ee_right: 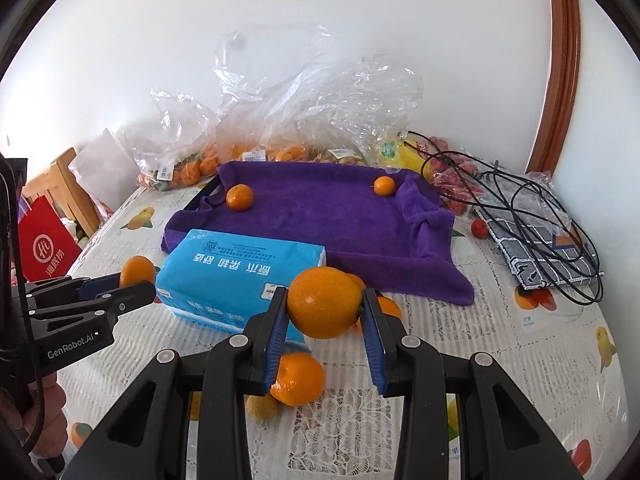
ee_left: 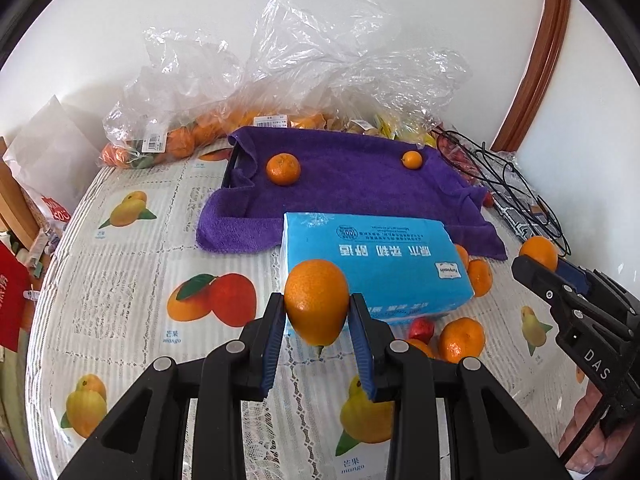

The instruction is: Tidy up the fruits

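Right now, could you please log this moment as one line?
left gripper: shut on orange | right gripper: shut on orange | purple towel: two oranges

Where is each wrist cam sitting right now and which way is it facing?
Left wrist: on the left gripper, looking down across the table at its clamped orange; right gripper and a hand at right.
Right wrist: on the right gripper, same heading, its own orange clamped; left gripper and a hand at left.
Shared: blue tissue pack, purple towel with two oranges, fruit bags by the wall.
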`<state>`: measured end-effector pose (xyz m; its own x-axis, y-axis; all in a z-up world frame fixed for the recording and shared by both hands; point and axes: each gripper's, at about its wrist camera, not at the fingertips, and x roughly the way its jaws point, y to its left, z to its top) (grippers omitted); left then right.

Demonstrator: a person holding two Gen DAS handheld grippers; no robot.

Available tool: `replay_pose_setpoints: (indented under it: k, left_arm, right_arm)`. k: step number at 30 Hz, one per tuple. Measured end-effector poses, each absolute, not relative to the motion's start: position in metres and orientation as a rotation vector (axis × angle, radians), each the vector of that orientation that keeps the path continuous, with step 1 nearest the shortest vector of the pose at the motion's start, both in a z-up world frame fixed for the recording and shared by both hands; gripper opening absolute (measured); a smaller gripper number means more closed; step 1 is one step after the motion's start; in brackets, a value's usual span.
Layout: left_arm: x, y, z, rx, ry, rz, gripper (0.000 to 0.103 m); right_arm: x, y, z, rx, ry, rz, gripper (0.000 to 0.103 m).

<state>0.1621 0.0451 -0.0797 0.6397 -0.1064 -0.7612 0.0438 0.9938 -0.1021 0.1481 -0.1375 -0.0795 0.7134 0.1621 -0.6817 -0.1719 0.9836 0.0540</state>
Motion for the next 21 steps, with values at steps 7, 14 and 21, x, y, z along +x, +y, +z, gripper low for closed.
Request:
replay_pose_setpoints:
  k: [7,14,21]
  left_arm:
    - [0.181,0.048,-0.06,-0.079,0.84,-0.076,0.031]
    - [0.199,0.05,-0.05,-0.076,0.829,-0.063,0.031]
    - [0.214,0.052,-0.049,-0.075,0.834,-0.056,0.031]
  right_arm:
    - [0.168,-0.136,-0.066,-0.019,0.741,0.19,0.035]
    - [0.189,-0.135,-0.055,-0.031,0.716,0.187,0.036]
    - [0.206,-0.136,-0.059,-0.024,0.726,0.186,0.036]
